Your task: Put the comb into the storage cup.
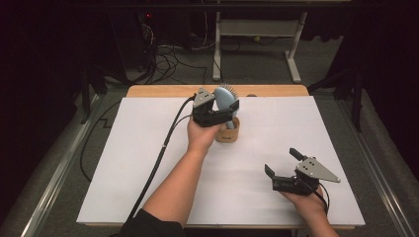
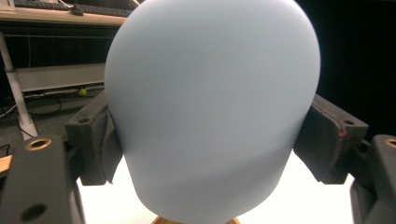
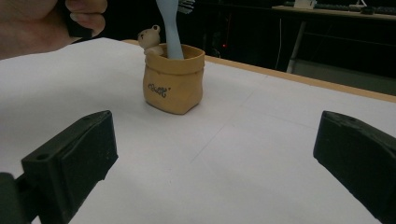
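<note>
Hairbrush [image 1: 223, 98], pale blue, stands handle-down in the tan holder [image 1: 228, 132] near the table's [image 1: 148, 148] far edge, head clamped by the left gripper [image 1: 225, 112]. Step in hand: seating it. Next: release and withdraw upward. Right gripper [image 1: 280, 167] rests released near the right edge.

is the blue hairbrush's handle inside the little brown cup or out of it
Inside. The hairbrush handle runs down past the cup rim, head up.

Left gripper [image 1: 223, 109] gripping blue hairbrush [image 1: 223, 96] standing in tan cup [image 1: 228, 132], right gripper [image 1: 282, 167] open-jawed, white table [image 1: 148, 163]
</note>
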### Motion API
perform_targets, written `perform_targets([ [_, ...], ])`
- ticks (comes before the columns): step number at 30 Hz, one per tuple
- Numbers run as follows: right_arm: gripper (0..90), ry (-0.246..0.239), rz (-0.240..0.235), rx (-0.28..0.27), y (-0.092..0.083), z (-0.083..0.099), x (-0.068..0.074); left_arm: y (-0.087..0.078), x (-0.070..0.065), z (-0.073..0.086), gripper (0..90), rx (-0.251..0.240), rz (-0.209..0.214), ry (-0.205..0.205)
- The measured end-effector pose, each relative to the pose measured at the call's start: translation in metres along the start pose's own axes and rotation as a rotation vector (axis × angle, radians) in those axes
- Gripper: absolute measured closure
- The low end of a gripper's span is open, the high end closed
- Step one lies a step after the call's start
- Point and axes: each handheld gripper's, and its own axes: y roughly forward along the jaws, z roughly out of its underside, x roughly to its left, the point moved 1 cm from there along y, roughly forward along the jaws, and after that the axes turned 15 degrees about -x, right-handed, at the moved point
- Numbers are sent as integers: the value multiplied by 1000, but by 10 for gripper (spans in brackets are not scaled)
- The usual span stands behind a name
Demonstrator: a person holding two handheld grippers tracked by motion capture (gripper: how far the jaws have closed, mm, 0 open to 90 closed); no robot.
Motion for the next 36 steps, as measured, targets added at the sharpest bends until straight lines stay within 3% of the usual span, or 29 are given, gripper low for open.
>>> perform_targets([
  [7,4,-1,0,0,0,0,0,-2,9,-2,197,8,10,-29],
  [18,4,5,-1,7,1,1,1,-8,23,-5,177,34,6,-32],
  [26,4,5,0,12,0,1,1,-13,31,-9,154,50,-18,-16],
  [36,4,9,0,13,1,2,1,-19,47,-8,130,44,-58,-37],
])
